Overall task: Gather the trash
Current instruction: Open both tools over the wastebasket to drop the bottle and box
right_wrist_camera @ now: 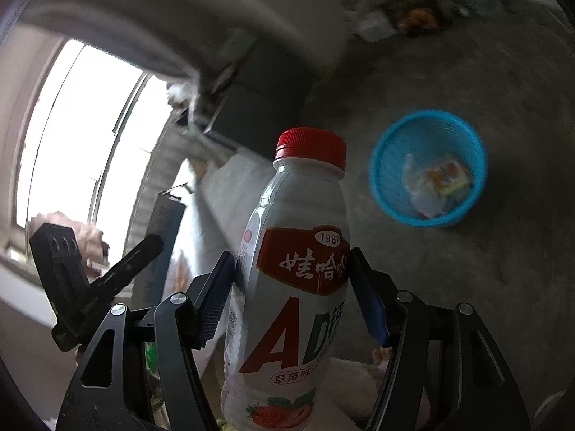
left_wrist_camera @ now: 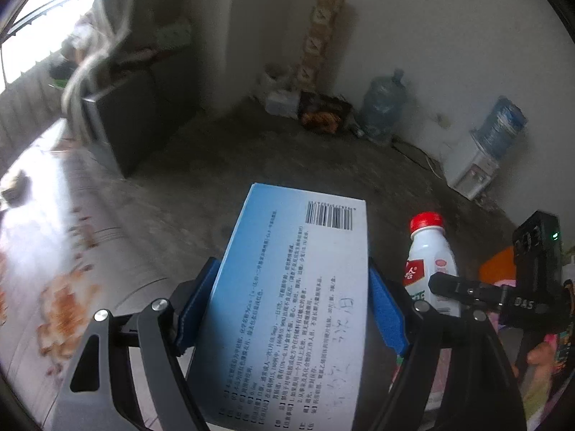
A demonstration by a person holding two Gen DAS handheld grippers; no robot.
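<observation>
Your left gripper [left_wrist_camera: 293,309] fingers clamp a blue-and-white medicine box [left_wrist_camera: 287,309]; your right gripper [right_wrist_camera: 293,294] fingers clamp a red-capped milk bottle [right_wrist_camera: 291,287], blue wastebasket [right_wrist_camera: 381,186] beyond on the floor.

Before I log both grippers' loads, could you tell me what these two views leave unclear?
- Box, left wrist view: near end cut off by the bottom edge.
- Bottle, right wrist view: base cut off by the bottom edge.
- Bin, right wrist view: contents blurred, unidentifiable.
- Floor clutter by the wall: too blurred to identify.
</observation>
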